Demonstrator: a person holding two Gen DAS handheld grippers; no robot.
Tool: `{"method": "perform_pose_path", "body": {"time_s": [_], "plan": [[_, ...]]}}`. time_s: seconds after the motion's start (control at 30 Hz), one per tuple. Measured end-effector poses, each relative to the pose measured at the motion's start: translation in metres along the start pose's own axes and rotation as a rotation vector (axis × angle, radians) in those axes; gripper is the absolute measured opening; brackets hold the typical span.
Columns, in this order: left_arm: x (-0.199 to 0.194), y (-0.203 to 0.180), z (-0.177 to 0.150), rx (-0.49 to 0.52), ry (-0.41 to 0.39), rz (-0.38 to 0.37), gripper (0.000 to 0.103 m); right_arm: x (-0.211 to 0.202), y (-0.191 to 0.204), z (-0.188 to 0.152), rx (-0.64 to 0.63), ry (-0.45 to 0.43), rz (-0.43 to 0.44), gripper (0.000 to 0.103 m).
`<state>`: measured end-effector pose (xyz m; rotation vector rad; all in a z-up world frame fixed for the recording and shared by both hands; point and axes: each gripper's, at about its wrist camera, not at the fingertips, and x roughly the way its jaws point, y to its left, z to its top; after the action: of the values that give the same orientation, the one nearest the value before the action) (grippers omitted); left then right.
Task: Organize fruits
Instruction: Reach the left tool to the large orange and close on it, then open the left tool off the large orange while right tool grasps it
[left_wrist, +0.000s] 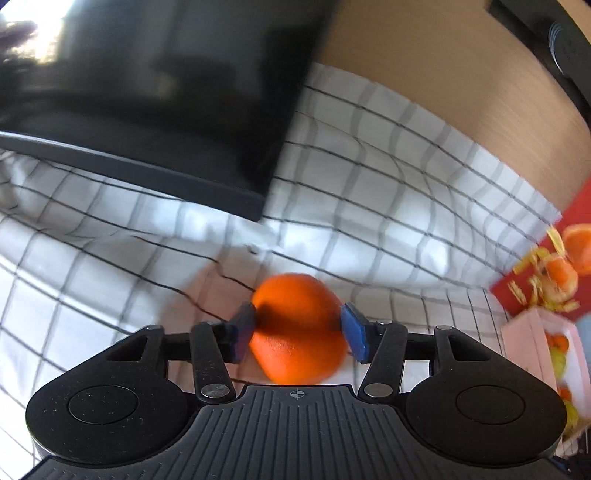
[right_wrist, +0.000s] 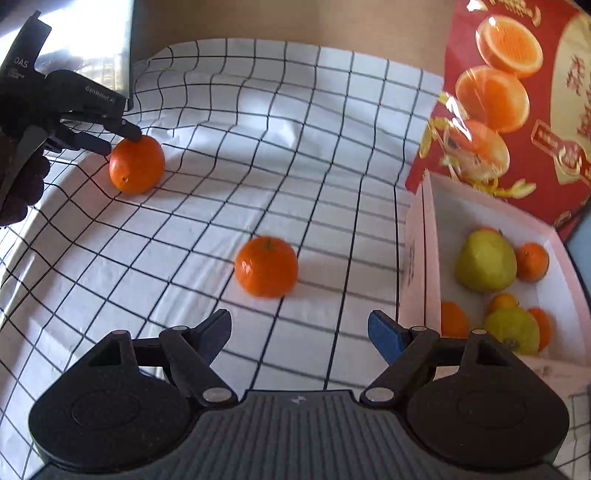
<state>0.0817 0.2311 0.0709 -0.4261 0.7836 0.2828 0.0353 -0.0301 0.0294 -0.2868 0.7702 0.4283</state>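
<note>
My left gripper (left_wrist: 298, 334) is shut on an orange (left_wrist: 299, 328), its blue pads pressing both sides, just above the checked cloth (left_wrist: 369, 166). The right wrist view shows the same orange (right_wrist: 137, 164) at the far left with the left gripper (right_wrist: 120, 138) on it. My right gripper (right_wrist: 299, 334) is open and empty, hovering over the cloth. A second orange (right_wrist: 266, 266) lies on the cloth just ahead of it. A pink box (right_wrist: 424, 236) at the right holds two green pears (right_wrist: 485, 260) and several small oranges.
A red bag printed with oranges (right_wrist: 517, 92) stands behind the pink box. A dark flat appliance (left_wrist: 155, 92) sits at the far left on the cloth. A wooden wall runs behind.
</note>
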Motion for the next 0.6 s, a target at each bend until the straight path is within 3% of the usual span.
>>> {"method": "perform_pose_path", "body": {"time_s": [0.1, 0.47, 0.6], "plan": [[0.004, -0.020, -0.001, 0.099, -0.001, 0.050, 0.057, 0.000, -0.005, -0.007, 0.038, 0.007, 0.023, 0.082], [0.011, -0.045, 0.001, 0.227, 0.025, 0.126, 0.059, 0.008, -0.016, -0.034, 0.125, 0.048, 0.066, 0.083], [0.005, -0.055, -0.010, 0.251, 0.026, 0.125, 0.068, 0.006, -0.013, -0.040, 0.082, 0.040, 0.055, 0.086]]}}
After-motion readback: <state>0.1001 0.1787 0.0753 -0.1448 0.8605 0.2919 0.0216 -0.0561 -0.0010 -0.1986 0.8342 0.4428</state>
